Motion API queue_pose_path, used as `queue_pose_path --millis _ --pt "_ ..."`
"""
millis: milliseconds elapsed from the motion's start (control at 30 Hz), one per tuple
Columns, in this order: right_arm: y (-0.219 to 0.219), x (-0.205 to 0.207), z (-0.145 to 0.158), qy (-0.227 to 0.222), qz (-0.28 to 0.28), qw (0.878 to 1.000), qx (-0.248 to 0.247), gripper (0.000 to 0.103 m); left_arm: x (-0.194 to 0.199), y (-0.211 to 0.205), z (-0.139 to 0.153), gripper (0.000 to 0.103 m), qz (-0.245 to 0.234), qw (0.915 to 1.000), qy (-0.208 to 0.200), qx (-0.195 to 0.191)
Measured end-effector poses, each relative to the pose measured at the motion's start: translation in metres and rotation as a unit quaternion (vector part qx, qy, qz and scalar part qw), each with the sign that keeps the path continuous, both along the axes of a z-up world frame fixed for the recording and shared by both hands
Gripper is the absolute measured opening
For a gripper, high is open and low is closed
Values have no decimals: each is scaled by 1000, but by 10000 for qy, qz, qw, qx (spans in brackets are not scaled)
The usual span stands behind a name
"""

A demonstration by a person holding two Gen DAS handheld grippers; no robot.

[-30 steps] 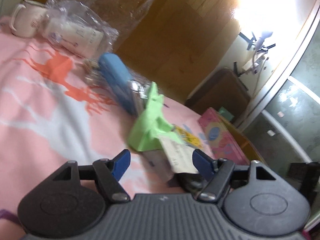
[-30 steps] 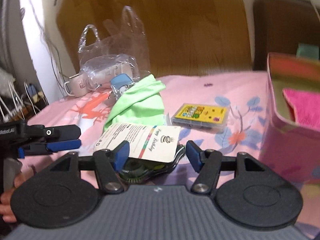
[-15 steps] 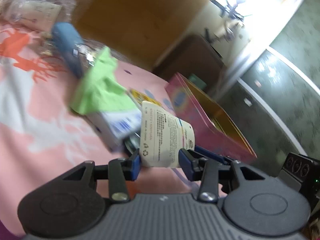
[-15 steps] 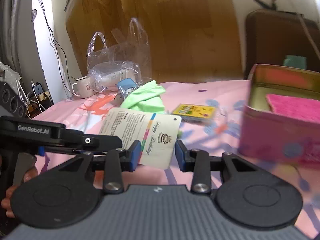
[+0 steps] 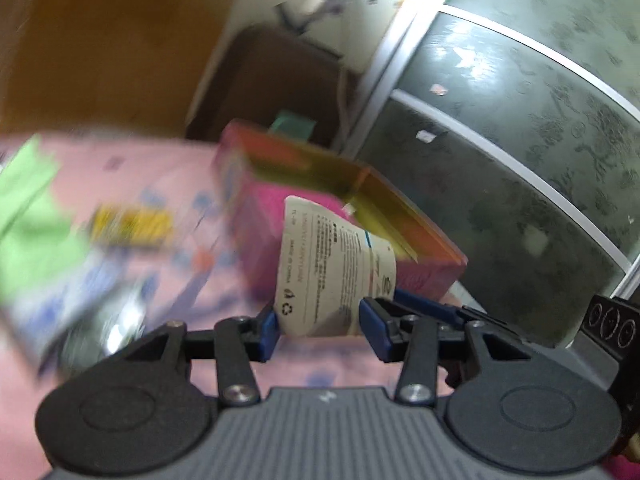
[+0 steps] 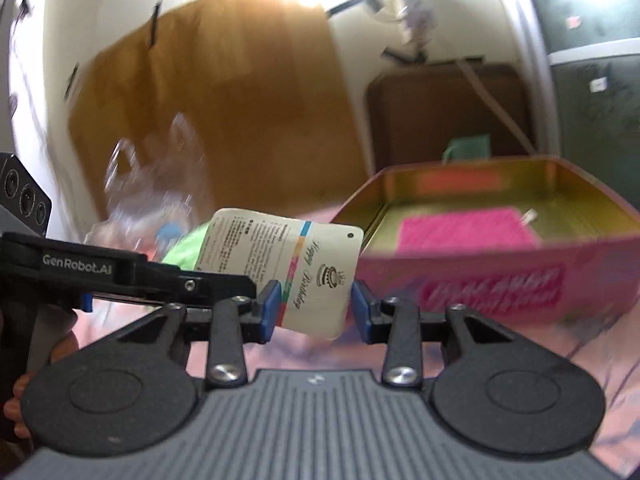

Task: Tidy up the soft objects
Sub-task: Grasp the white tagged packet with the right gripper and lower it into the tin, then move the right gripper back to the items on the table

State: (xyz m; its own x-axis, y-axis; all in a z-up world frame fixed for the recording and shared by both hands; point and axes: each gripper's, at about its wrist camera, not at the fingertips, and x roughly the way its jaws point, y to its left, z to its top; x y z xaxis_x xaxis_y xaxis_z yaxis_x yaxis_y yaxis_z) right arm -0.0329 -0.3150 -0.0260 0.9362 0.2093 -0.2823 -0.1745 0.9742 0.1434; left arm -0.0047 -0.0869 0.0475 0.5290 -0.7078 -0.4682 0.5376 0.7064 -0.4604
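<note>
Both grippers hold one white packet with a "Happy Birthday" card label (image 6: 288, 264), lifted above the pink bedsheet. My right gripper (image 6: 314, 312) is shut on it; my left gripper (image 5: 318, 328) is shut on its printed back side (image 5: 328, 272). A pink tin box (image 6: 496, 280) stands just right of the packet with a pink cloth (image 6: 464, 228) lying inside; it also shows in the left wrist view (image 5: 424, 268). A green cloth (image 5: 28, 216) lies on the sheet at the left.
A yellow flat case (image 5: 132, 224) and a blurred shiny pack (image 5: 92, 304) lie on the sheet. Clear plastic bags (image 6: 152, 184) sit at the back left by a wooden board (image 6: 224, 92). A dark glass door (image 5: 520, 140) stands right of the box.
Both grippers have closed on the packet, lifted it off the sheet and carried it right, towards the pink tin box.
</note>
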Motion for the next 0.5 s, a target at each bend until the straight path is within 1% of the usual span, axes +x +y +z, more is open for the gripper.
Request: queue_pose_path --millis 33,100,200,267,333,367,400,433,500 --pt "-7 5 5 -117 -83 9999 25 42 6 -9 8 41 -65 9999 -134 49" --pt "-19 17 11 -287 -269 9992 34 42 22 -30 21 41 -112 9995 -270 132" --pt "-40 39 13 -336 -509 9981 82 43 48 -60 31 42 -195 9989 -381 178" --pt "-53 52 12 -301 -655 9973 152 43 61 -79 32 42 -176 9983 -484 273" --pt "-66 67 7 -205 -790 9963 258 43 77 -96 29 46 -104 9980 -533 312" --pt "-71 73 4 -156 -921 9954 235 44 85 -99 26 53 -71 9983 -489 316" --pt "-73 78 2 -113 -1112 9936 172 50 94 -105 22 63 -37 9985 -418 356" --pt "-74 80 -1 -100 -1282 9916 131 53 101 -109 19 64 11 9985 -363 420" --pt "-81 72 -1 -188 -1531 9877 241 54 111 -116 12 63 214 9969 -330 685"
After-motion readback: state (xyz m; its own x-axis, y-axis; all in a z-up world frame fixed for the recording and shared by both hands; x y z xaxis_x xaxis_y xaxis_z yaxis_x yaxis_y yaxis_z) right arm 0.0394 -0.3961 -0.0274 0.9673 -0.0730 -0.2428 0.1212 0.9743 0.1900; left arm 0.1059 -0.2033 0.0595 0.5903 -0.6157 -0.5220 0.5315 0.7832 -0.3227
